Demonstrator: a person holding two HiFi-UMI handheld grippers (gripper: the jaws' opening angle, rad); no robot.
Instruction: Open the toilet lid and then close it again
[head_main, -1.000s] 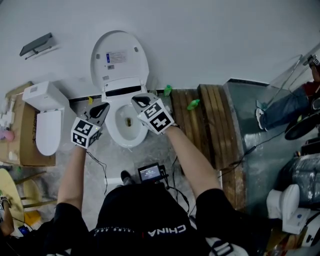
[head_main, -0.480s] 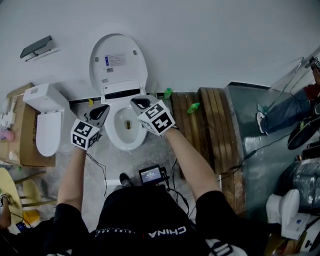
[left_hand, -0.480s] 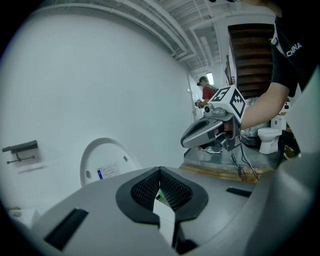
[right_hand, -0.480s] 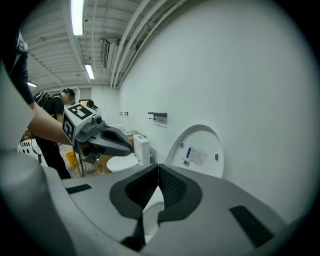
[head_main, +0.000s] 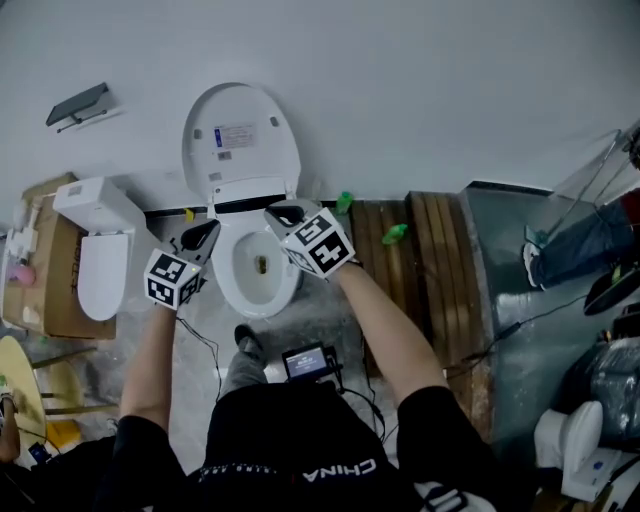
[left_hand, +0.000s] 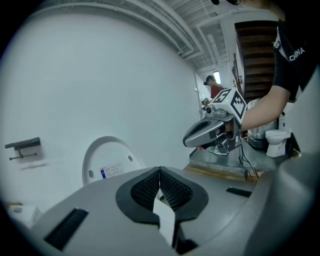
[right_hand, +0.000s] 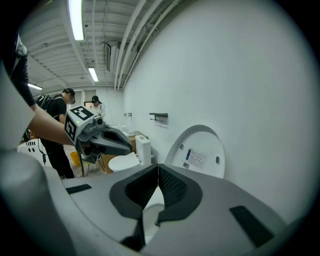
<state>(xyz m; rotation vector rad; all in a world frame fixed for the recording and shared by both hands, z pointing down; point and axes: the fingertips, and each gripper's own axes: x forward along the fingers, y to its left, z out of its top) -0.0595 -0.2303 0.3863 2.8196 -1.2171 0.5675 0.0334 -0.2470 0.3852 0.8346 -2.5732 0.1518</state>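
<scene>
- Toilet lid (head_main: 240, 135): fully raised and leaning back against the white wall (head_main: 450, 80). Its underside, with a printed label, faces out. The bowl (head_main: 228, 290) below it is uncovered.
- Left gripper (head_main: 205, 232): clenched and empty (its own view shows the ribbed pads meeting tip to tip with nothing between). It hangs just beside the bowl's left rim, below the lid and apart from it.
- Right gripper (head_main: 280, 212): likewise clenched on nothing. It sits over the bowl's right rear corner, near the hinge end of the lid. The head view does not show whether it touches the porcelain there.
- Both gripper views look up at the lid from a little way off, so neither gripper is in contact with it.
- Progress (judgement): the opening half is done, since the lid stands as far back as the wall allows. The closing half is not yet begun, as the lid shows no forward tilt.
- Left to do: bring a gripper to the lid's upper edge, tip it forward off the wall, and lower it onto the bowl under control so it does not drop.
- Surroundings: a second toilet (head_main: 95, 250) sits on cardboard well to the left. Wooden planks (head_main: 425, 250) lie to the right, and a small screen (head_main: 307, 362) is on the floor by the person's feet.
</scene>
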